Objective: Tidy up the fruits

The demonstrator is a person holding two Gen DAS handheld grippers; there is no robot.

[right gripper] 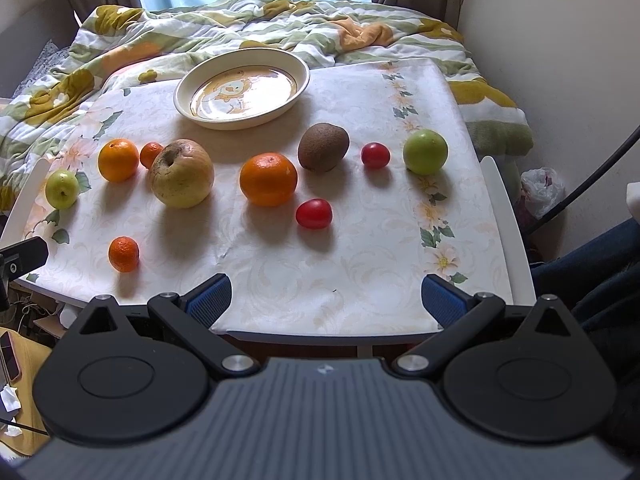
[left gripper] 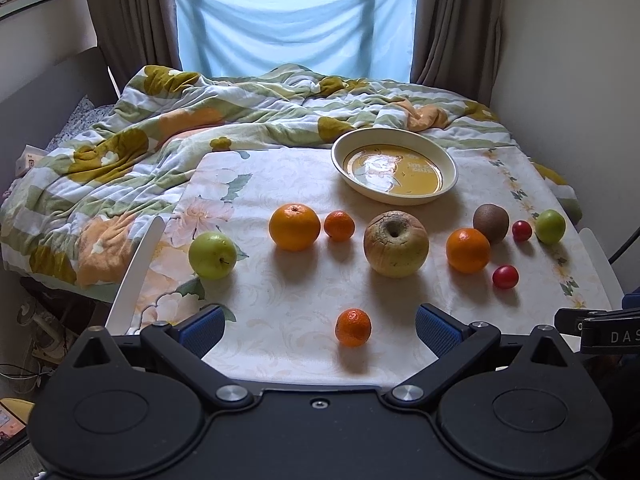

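Fruits lie on a small table with a floral cloth (left gripper: pixel 280 300). A cream plate (left gripper: pixel 394 136) with a yellow centre stands empty at the far side, also in the right wrist view (right gripper: pixel 240 120). My left gripper (left gripper: pixel 320 330) is open and empty, a small mandarin (left gripper: pixel 353 327) lying between its fingertips. Beyond are a green apple (left gripper: pixel 212 255), a big orange (left gripper: pixel 294 227), a small mandarin (left gripper: pixel 339 225) and a large wrinkled yellow apple (left gripper: pixel 396 244). My right gripper (right gripper: pixel 325 300) is open and empty at the table's near edge, short of an orange (right gripper: pixel 268 179), a kiwi (right gripper: pixel 323 147), two red tomatoes (right gripper: pixel 314 213) and a green apple (right gripper: pixel 425 152).
A bed with a rumpled flowered quilt (left gripper: pixel 160 140) lies behind and left of the table. Curtains and a blue sheet cover the window (left gripper: pixel 292 20). A wall (right gripper: pixel 560 40) runs close on the right. A white plastic bag (right gripper: pixel 542 190) lies on the floor by the table's right edge.
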